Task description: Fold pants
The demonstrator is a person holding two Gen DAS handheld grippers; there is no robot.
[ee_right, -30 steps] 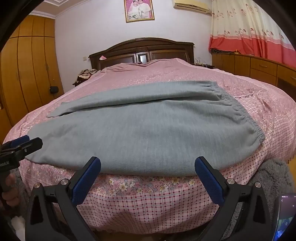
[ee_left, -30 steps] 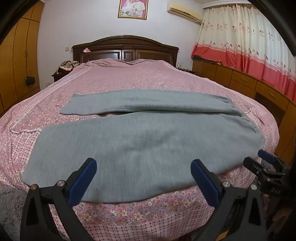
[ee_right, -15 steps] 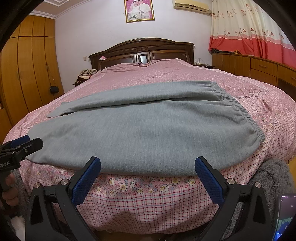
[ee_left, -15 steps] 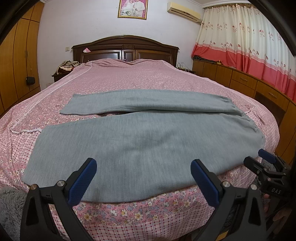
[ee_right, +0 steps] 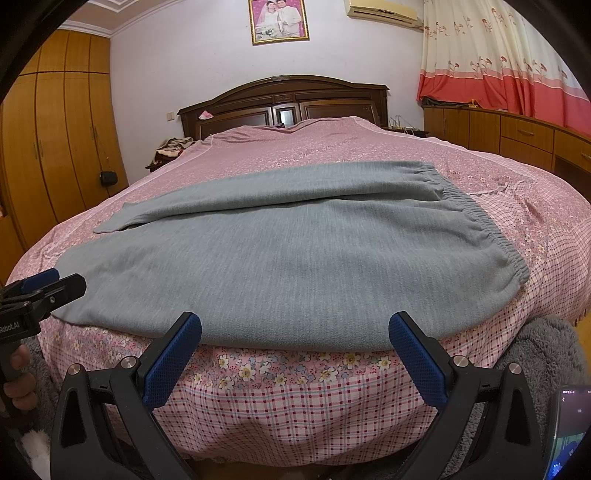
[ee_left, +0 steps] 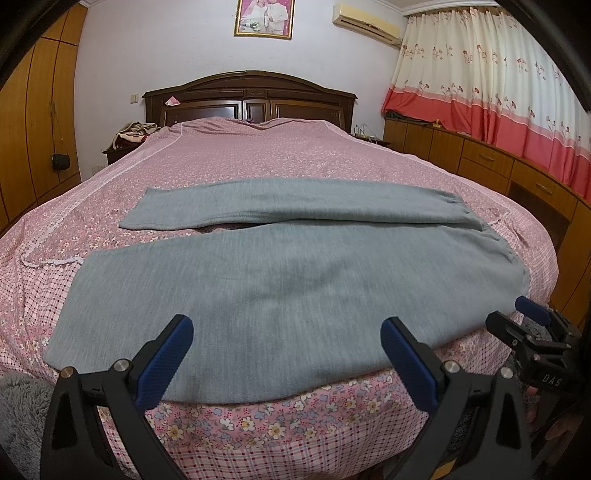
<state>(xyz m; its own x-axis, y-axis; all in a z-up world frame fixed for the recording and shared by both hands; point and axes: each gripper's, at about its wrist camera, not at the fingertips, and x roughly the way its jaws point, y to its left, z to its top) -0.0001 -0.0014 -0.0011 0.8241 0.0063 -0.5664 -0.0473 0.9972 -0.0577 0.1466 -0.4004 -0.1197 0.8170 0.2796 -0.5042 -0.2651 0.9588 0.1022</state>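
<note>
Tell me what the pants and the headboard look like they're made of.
Pants: a soft grey knit, probably cotton jersey or a fleece blend. The surface is matte and heathered, it drapes limply, and the waistband is gathered elastic.
Headboard: dark wood or wood veneer with a glossy varnish. It has carved panels, and light reflects off them.

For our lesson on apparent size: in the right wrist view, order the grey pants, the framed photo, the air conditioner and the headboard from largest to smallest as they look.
1. Grey pants
2. Headboard
3. Framed photo and air conditioner: look alike in area, and the unit is cropped, so unranked.

The pants lie nearest the camera, which inflates them.
</note>
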